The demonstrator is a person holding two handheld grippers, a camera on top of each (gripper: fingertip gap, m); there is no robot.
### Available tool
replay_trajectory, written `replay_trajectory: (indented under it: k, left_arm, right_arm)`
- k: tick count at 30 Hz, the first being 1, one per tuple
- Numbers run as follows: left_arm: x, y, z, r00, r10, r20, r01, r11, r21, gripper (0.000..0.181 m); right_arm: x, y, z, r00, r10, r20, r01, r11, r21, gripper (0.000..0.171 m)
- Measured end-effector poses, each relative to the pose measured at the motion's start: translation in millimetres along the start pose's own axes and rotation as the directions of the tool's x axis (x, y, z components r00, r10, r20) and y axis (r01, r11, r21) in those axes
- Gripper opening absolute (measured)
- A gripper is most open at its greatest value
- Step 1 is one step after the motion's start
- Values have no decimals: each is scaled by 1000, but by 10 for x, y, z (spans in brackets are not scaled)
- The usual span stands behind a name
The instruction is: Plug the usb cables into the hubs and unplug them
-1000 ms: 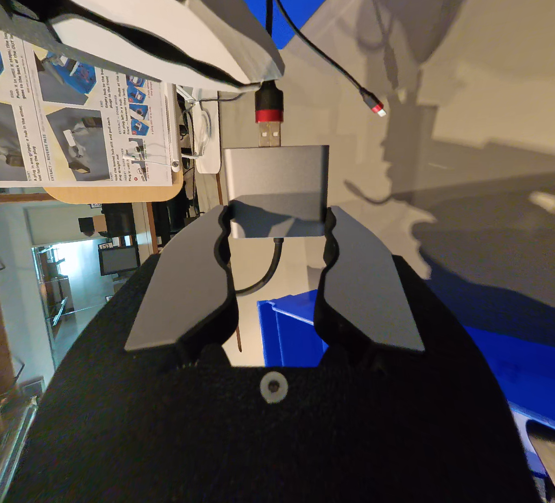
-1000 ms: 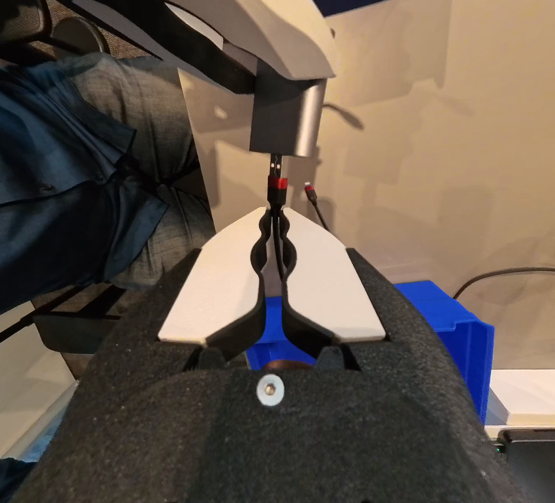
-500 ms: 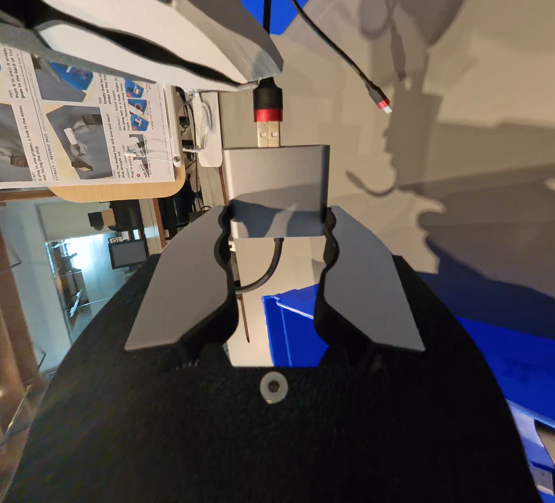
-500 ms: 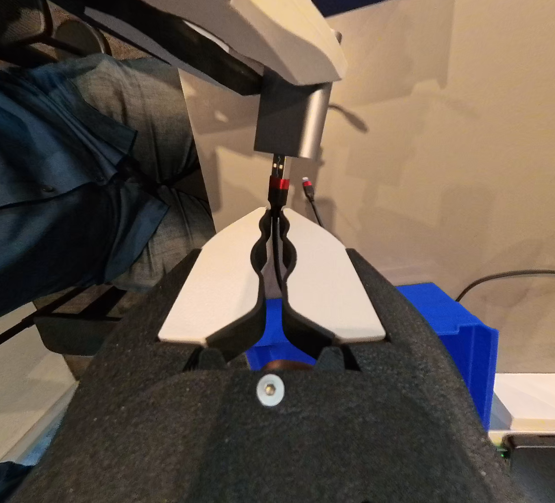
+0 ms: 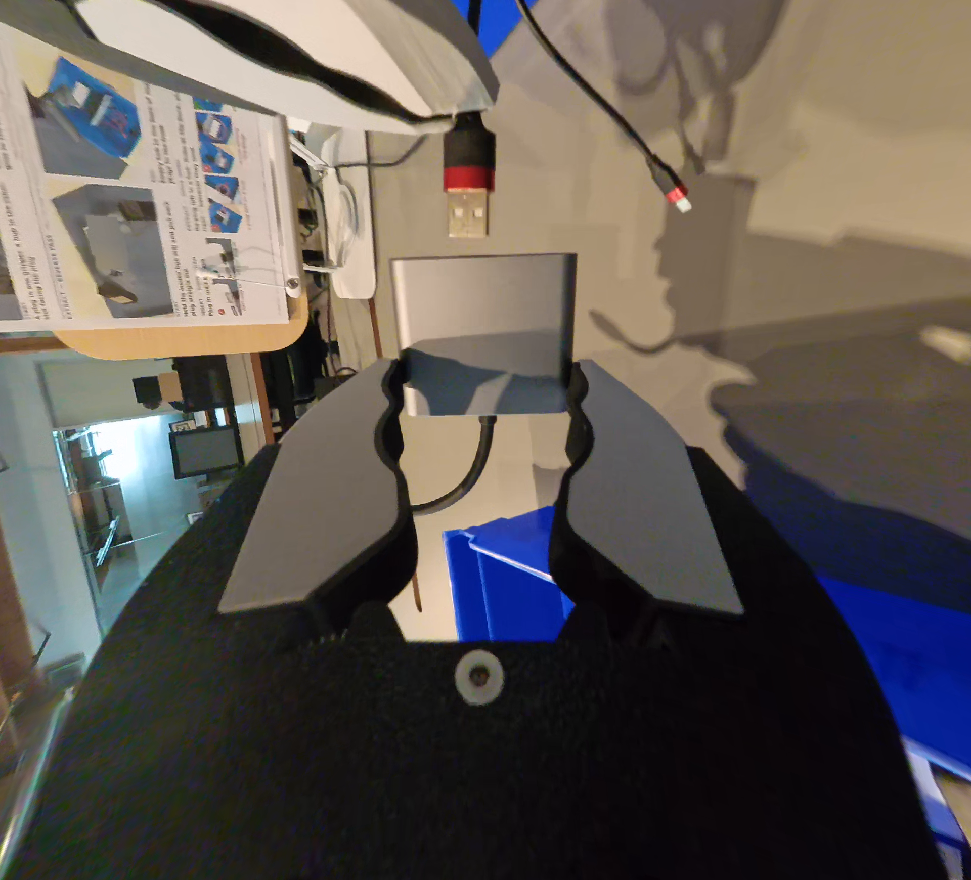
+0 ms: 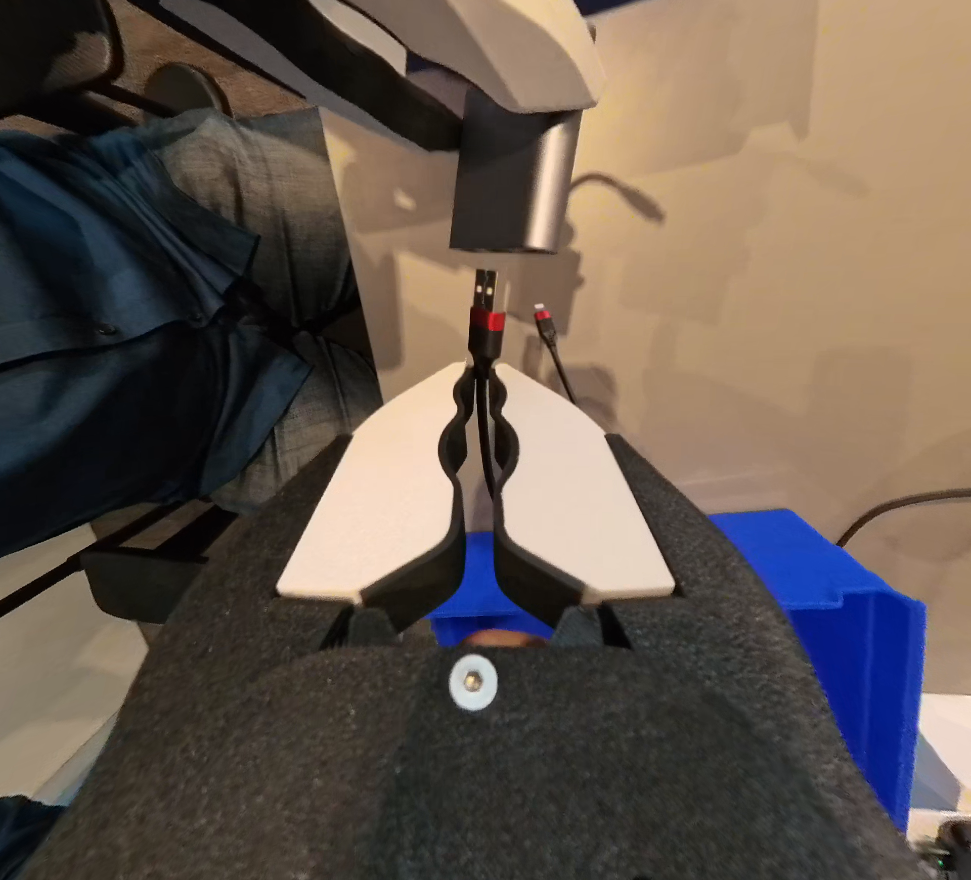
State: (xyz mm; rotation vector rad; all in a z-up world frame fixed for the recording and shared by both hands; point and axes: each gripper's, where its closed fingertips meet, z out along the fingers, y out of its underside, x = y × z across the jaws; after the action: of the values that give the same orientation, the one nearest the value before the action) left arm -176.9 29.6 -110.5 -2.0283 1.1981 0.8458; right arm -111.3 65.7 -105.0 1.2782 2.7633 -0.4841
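My left gripper (image 5: 486, 374) is shut on a grey metal USB hub (image 5: 483, 313), held by its two sides; the hub's short black lead (image 5: 475, 466) curls back between the fingers. My right gripper (image 6: 482, 371) is shut on a black cable with a red-banded USB-A plug (image 6: 486, 308). The plug (image 5: 467, 192) points at the hub's end face with a small gap between them. The hub (image 6: 512, 192) hangs just above the plug in the right wrist view. The cable's other small red-tipped end (image 5: 675, 190) dangles free to the right.
A blue plastic bin (image 6: 819, 608) stands below both grippers. A sheet of printed instructions (image 5: 136, 203) lies on a wooden board at the left. A person's dark sleeve and grey trousers (image 6: 131, 287) fill the left of the right wrist view. The beige table surface (image 6: 762, 224) lies behind. My right fingertips sit around 8 cm from my left ones.
The plug was partly in the hub's port; it has now come out, and the plug and hub have drawn apart with a clear gap between them.
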Motion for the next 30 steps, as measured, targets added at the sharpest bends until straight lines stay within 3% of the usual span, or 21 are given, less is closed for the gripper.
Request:
replay_trajectory:
  k: [8, 15, 26, 30]
  left_arm:
    - [232, 7, 103, 989, -33, -142, 35, 999, 9, 60]
    - [316, 34, 103, 981, -67, -182, 71, 997, 18, 61]
    - [304, 6, 42, 980, -96, -175, 106, 993, 51, 61]
    - [320, 22, 20, 980, -101, -174, 113, 992, 57, 61]
  right_arm:
    - [315, 326, 508, 994, 109, 20, -105, 986, -130, 4]
    - [479, 501, 920, 985, 159, 70, -144, 972, -186, 4]
    - [567, 609, 1331, 991, 84, 102, -65, 982, -178, 5]
    - [568, 606, 1325, 998, -10, 68, 19, 991, -132, 29]
